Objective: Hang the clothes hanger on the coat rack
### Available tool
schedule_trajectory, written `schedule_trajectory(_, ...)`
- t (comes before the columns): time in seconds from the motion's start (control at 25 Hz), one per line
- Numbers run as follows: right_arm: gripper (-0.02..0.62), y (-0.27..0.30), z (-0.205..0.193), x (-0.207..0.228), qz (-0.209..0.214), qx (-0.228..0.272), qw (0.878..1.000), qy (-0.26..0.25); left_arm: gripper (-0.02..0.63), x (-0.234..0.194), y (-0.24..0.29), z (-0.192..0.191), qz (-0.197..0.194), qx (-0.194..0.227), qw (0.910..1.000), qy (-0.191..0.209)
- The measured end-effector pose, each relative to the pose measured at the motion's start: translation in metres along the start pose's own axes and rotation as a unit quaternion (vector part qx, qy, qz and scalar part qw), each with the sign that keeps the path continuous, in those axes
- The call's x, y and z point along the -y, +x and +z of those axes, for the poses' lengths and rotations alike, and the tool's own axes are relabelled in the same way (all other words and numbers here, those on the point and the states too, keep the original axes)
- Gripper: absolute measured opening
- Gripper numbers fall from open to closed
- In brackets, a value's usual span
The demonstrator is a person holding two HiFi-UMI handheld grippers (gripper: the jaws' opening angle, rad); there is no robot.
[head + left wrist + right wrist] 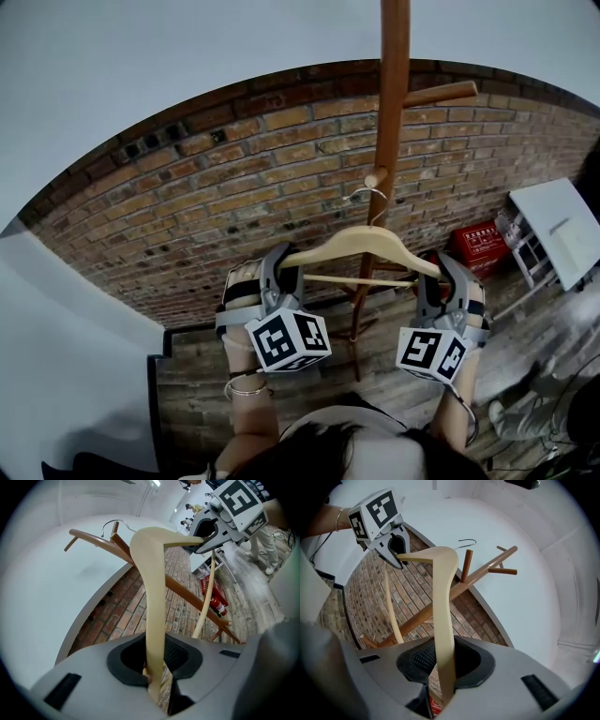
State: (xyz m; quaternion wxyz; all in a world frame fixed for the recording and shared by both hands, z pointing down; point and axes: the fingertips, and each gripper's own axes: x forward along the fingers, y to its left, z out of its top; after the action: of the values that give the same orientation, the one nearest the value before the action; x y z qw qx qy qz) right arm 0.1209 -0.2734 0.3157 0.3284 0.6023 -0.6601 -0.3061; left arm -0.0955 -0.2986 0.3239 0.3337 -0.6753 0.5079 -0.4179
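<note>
A pale wooden hanger (361,246) is held level in front of the brown wooden coat rack (392,112). My left gripper (281,274) is shut on the hanger's left arm (152,597). The right gripper (441,278) is shut on its right arm (443,620). The metal hook (370,195) sits right by the tip of a short slanted peg (375,177); whether they touch I cannot tell. In the right gripper view the hook (468,542) shows just above that peg (466,564), with the left gripper (396,555) beyond. The left gripper view shows the hook (112,524) and the right gripper (206,538).
A curved brick wall (234,197) stands behind the rack, with a plank floor (197,375) below. A red fire-extinguisher box (483,242) and a white board (558,230) stand at the right. A longer rack peg (441,94) juts out higher up. People stand far off in the left gripper view.
</note>
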Motion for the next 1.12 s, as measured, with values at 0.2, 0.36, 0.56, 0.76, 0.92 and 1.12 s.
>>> schedule_trajectory(0.2,0.104,0.008,0.004,0.007,0.000,-0.002,1.000,0.006,0.081,-0.006,0.008,0.003,-0.008,-0.001,1.0000,0.000)
schedule_trajectory(0.36,0.104,0.014,0.001,0.008,0.002,-0.004,1.000,0.008,0.081,-0.007,0.015,0.005,-0.016,-0.001,0.9999,0.004)
schedule_trajectory(0.56,0.104,0.020,-0.007,0.004,0.007,-0.010,1.000,0.008,0.081,0.002,0.026,0.004,-0.034,-0.005,0.9994,0.003)
schedule_trajectory(0.76,0.104,0.029,-0.017,0.002,0.013,-0.023,1.000,0.015,0.081,0.008,0.037,0.007,-0.043,-0.006,0.9990,0.008)
schedule_trajectory(0.92,0.104,0.036,-0.026,-0.001,0.010,-0.025,1.000,0.015,0.081,0.013,0.046,0.007,-0.048,-0.008,0.9988,0.009)
schedule_trajectory(1.12,0.104,0.044,-0.032,-0.005,0.015,-0.028,0.999,0.019,0.081,0.018,0.055,0.006,-0.050,-0.013,0.9986,0.011)
